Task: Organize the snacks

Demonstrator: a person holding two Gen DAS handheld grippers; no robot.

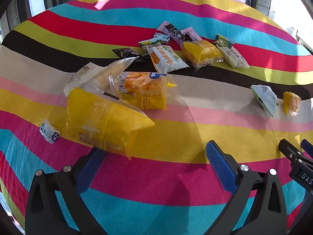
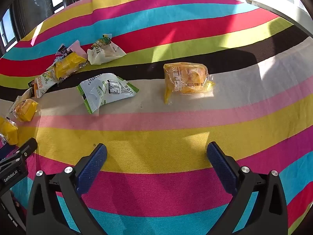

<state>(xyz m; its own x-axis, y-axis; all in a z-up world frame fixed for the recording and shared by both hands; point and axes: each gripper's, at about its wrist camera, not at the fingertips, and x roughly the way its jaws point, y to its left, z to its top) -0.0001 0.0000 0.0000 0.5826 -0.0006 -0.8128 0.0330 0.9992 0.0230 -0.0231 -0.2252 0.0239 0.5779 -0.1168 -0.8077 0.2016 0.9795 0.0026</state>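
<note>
Wrapped snacks lie on a striped cloth (image 1: 176, 141). My left gripper (image 1: 156, 156) is open and empty; a large yellow cake pack (image 1: 105, 121) lies just ahead of its left finger, with an orange cake pack (image 1: 142, 90) and a clear wrapped bun (image 1: 101, 76) behind it. A mixed pile (image 1: 185, 47) lies farther back. My right gripper (image 2: 156, 156) is open and empty over the yellow stripe. Ahead of it lie a white-green packet (image 2: 105, 90) and a yellow cake pack (image 2: 185, 80), apart from each other. The same pile (image 2: 68, 62) shows at left.
A small white-blue sachet (image 1: 49, 132) lies left of the large yellow pack. The right gripper's tip (image 1: 293, 154) shows at the left view's right edge; the left gripper's tip (image 2: 21, 152) shows at the right view's left edge. Windows stand beyond the table's far edge.
</note>
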